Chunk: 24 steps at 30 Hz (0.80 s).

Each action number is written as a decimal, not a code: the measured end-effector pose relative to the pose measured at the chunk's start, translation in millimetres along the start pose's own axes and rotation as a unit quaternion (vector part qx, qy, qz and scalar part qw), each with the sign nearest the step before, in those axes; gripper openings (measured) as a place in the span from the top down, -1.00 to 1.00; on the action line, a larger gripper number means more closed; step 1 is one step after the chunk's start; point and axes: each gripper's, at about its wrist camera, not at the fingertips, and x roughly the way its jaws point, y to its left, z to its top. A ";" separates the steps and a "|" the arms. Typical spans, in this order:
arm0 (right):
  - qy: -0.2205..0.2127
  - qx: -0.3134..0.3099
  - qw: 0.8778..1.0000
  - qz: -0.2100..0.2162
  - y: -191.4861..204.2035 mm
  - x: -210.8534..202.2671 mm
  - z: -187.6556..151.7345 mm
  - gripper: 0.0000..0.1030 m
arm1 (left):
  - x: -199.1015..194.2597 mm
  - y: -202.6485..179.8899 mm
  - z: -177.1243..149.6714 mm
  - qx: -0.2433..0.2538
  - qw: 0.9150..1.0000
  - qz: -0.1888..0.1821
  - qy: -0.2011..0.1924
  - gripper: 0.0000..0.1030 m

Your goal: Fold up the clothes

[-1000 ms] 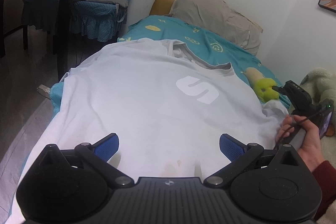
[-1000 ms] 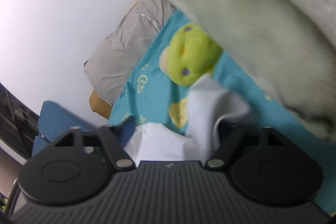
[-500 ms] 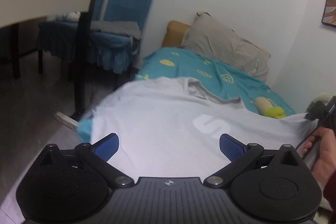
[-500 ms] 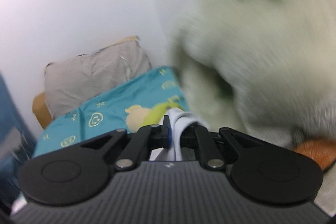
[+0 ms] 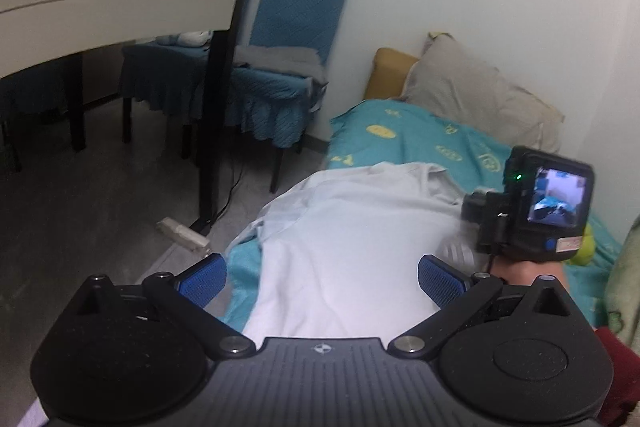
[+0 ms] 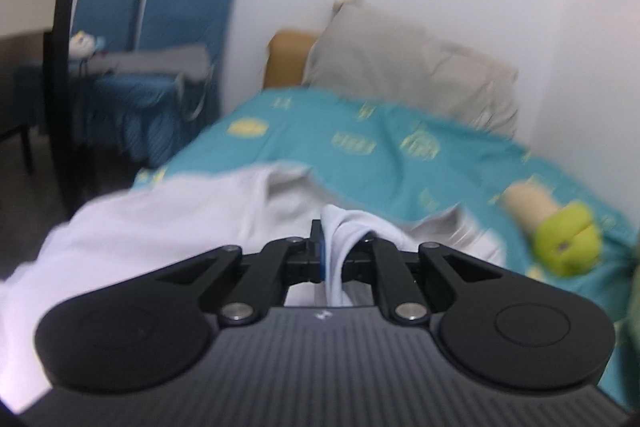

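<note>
The right tool (image 6: pixel 334 259) is clamped tight on a bunched fold of the white T-shirt (image 5: pixel 352 247), the cloth squeezed between its blue pads and spilling out above and below the jaws. From the other side, the person's hand (image 5: pixel 528 269) carries that tool above the shirt's right part, its small rear screen lit and a green lamp glowing on the housing; a dark red sleeve (image 5: pixel 620 367) shows at the lower right.

The left tool (image 5: pixel 322 273) stands wide open, its two blue pads (image 5: pixel 204 279) well apart with nothing between them. It hangs over the near end of the shirt, and I cannot tell whether it touches the cloth.

The T-shirt lies spread on the bed (image 5: pixel 420 139), over a teal sheet printed with yellow figures. Its neck opening points toward the grey pillow (image 5: pixel 480 99) at the head of the bed, and its left edge sits close to the bed's side, by the floor. A pale marking on the shirt near the right tool is too blurred to read. A pink label on that tool's body carries print too small to make out.

A yellow-green plush toy (image 6: pixel 564 243) lies on the sheet to the right of the shirt. A blue-covered chair (image 5: pixel 292 39) stands by the wall beyond the bed, beside a counter (image 5: pixel 112 7) with dark legs.
</note>
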 end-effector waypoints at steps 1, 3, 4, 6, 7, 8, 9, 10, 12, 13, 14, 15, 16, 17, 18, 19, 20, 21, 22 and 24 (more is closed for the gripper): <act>0.017 0.009 1.000 0.013 -1.2 1.0 -4.7 0.68 | 1.7 1.1 -0.8 -0.001 1.000 0.000 0.003 -1.00; 0.045 0.035 0.998 0.040 -6.4 3.3 -8.6 -0.11 | 4.3 1.2 -2.8 0.001 1.000 -0.001 0.008 -1.00; 0.043 0.044 0.996 0.058 -9.1 -3.1 -11.9 -0.61 | 5.3 0.1 -4.1 0.003 1.000 -0.003 0.009 -1.00; 0.031 0.051 0.994 0.088 -9.7 -14.0 -12.5 -0.70 | 7.4 -4.5 -8.4 0.011 1.000 -0.006 0.013 -1.00; 0.032 0.054 0.993 0.098 -13.2 -18.1 -7.4 -0.70 | 7.5 -7.0 -10.7 0.016 1.000 -0.009 0.014 -1.00; 0.033 0.058 0.992 0.107 -16.8 -22.5 -2.3 -0.70 | 7.5 -9.5 -13.1 0.020 1.000 -0.012 0.016 -1.00; 0.029 0.065 0.991 0.111 -22.5 -31.7 2.5 -0.70 | 7.3 -13.1 -15.4 0.026 0.999 -0.015 0.017 -1.00; 0.026 0.072 0.991 0.114 -28.3 -40.9 7.4 -0.70 | 7.0 -17.4 -17.5 0.032 0.999 -0.016 0.018 -1.00; 0.019 0.090 0.988 0.121 -43.3 -60.6 18.3 -0.70 | 4.7 -26.6 -21.8 0.046 0.998 -0.025 0.020 -1.00; 0.015 0.100 0.987 0.124 -52.4 -71.0 24.0 -0.70 | 2.3 -31.7 -24.5 0.054 0.998 -0.030 0.021 -1.00; 0.012 0.109 0.986 0.129 -62.0 -81.9 27.9 -0.70 | -0.7 -37.1 -27.5 0.062 0.997 -0.035 0.022 -1.00; 0.010 0.118 0.985 0.123 -75.2 -103.3 29.5 -0.70 | -3.9 -42.4 -30.7 0.069 0.997 -0.040 0.024 -1.00; 0.008 0.126 0.985 0.118 -88.3 -124.8 30.8 -0.70 | -7.3 -47.7 -34.1 0.075 0.996 -0.046 0.027 -1.00; 0.007 0.138 0.985 0.107 -102.1 -148.0 30.0 -0.70 | -10.8 -52.8 -37.8 0.079 0.995 -0.053 0.033 -1.00; 0.007 0.158 0.982 0.100 -116.1 -173.6 25.8 -0.70 | -14.4 -57.8 -41.8 0.082 0.994 -0.061 0.041 -0.99; 0.008 0.178 0.980 0.094 -130.2 -199.2 21.7 -0.70 | -18.4 -62.9 -45.9 0.086 0.992 -0.074 0.051 -0.99; 0.008 0.197 0.976 0.088 -144.2 -224.7 17.6 -0.70 | -22.8 -68.1 -50.2 0.090 0.990 -0.089 0.063 -0.98; 0.008 0.216 0.973 0.082 -158.0 -250.0 13.1 -0.70 | -27.5 -73.3 -54.6 0.095 0.987 -0.105 0.075 -0.98; 0.008 0.235 0.969 0.080 -168.7 -271.4 4.2 -0.70 | -32.5 -78.5 -59.3 0.101 0.984 -0.120 0.086 -0.97; 0.003 0.267 0.961 0.072 -188.1 -312.0 -17.4 -0.70 | -43.7 -89.3 -69.2 0.111 0.977 -0.147 0.108 -0.92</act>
